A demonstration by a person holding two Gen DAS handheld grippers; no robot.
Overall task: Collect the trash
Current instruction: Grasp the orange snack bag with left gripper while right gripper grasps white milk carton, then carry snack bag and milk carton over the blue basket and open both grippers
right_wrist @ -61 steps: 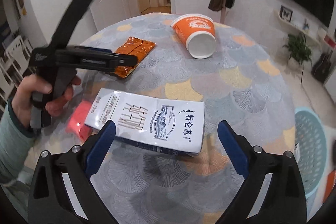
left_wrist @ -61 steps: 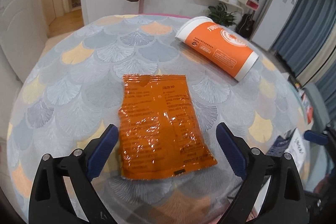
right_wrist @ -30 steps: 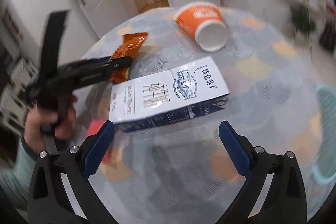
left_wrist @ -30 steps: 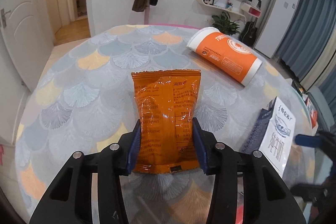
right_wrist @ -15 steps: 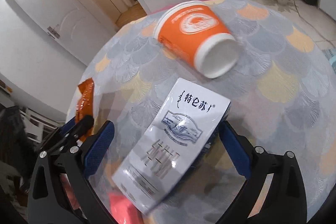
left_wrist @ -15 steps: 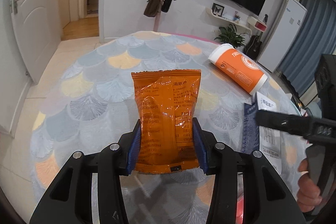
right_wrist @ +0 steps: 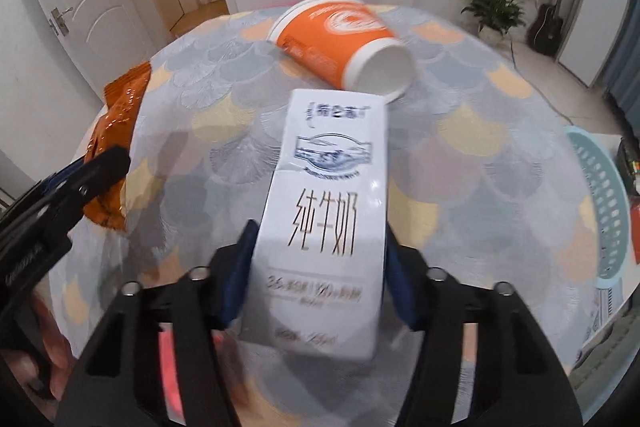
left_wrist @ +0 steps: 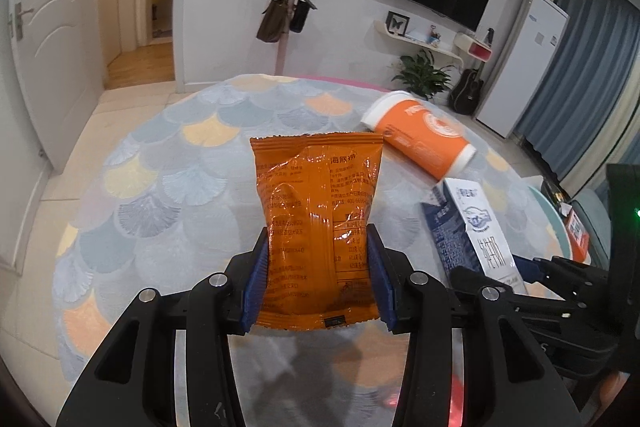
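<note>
The left gripper [left_wrist: 318, 273] is closed on the orange packet [left_wrist: 316, 215] and holds it above the round table [left_wrist: 168, 163]. The right gripper [right_wrist: 320, 271] clamps the white milk carton [right_wrist: 328, 211] by its sides, also above the table. Behind them an orange cup [right_wrist: 340, 43] lies on its side on the table. A blue basket [right_wrist: 604, 187] stands at the right, beside the table.

Even indoor light, fisheye-bent edges, glare on the table; right view motion-blurred.

Orange packet [left_wrist: 316, 223]; white-and-navy carton [right_wrist: 328, 211]; orange, white-rimmed cup [right_wrist: 340, 43]; grey, yellow and peach fan-patterned tablecloth [left_wrist: 168, 187].
</note>
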